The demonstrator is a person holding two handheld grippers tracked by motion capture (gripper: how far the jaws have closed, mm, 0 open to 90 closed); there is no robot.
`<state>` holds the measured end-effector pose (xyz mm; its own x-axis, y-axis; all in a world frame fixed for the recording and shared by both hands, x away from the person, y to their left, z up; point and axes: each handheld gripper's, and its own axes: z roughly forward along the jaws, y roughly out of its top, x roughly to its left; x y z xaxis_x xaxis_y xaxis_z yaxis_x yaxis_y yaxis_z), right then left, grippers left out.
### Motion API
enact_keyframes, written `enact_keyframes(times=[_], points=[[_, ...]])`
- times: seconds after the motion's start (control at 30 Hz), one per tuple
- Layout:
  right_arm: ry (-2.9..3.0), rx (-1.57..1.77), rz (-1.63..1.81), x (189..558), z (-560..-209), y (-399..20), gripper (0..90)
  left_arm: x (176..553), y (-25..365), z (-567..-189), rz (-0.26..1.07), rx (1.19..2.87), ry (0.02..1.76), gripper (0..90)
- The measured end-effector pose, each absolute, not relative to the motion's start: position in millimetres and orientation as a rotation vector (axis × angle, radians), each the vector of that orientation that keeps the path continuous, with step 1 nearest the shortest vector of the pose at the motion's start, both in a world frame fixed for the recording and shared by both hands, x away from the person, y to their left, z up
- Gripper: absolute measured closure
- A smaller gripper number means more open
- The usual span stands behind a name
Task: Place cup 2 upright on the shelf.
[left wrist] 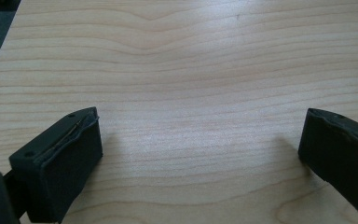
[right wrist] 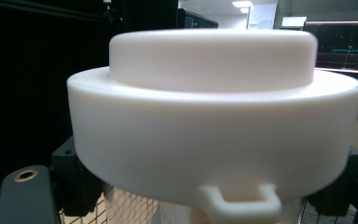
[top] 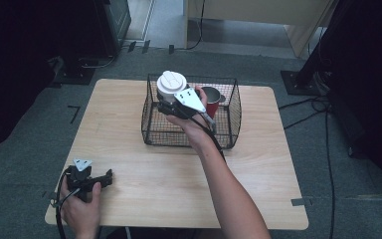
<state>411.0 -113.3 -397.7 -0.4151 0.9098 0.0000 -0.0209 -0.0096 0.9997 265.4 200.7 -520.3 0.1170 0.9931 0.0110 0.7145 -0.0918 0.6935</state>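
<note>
The jaws of the right gripper (top: 171, 102) are clamped on the white lidded cup (top: 171, 85) just below its lid; the cup is held upright above the wire basket (top: 189, 134), at its 11 o'clock corner. A red mug (top: 210, 97) is seen inside the basket at 1 o'clock. The left gripper (top: 107, 177) is held over the table (top: 154, 174) at 7 o'clock, its jaws set apart around nothing.

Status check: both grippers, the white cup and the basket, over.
Right gripper shut on white lidded cup, over wire basket. Left gripper open, empty, resting on table. Red cup already in basket beside it.
</note>
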Motion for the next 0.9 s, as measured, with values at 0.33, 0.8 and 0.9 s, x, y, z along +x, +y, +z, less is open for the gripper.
enact_keyframes(times=[0.33, 0.8, 0.9], points=[[1.498, 1.014, 1.512, 430, -408, -114, 15.8, 265, 201, -520, 0.678, 1.866, 1.651, 0.1], [1.543, 1.038, 1.439, 449, -427, -104, 15.7, 265, 201, -520, 0.679, 1.867, 1.651, 0.0], [1.554, 1.052, 1.431, 451, -431, -103, 15.7, 265, 201, -520, 0.679, 1.867, 1.651, 0.0]])
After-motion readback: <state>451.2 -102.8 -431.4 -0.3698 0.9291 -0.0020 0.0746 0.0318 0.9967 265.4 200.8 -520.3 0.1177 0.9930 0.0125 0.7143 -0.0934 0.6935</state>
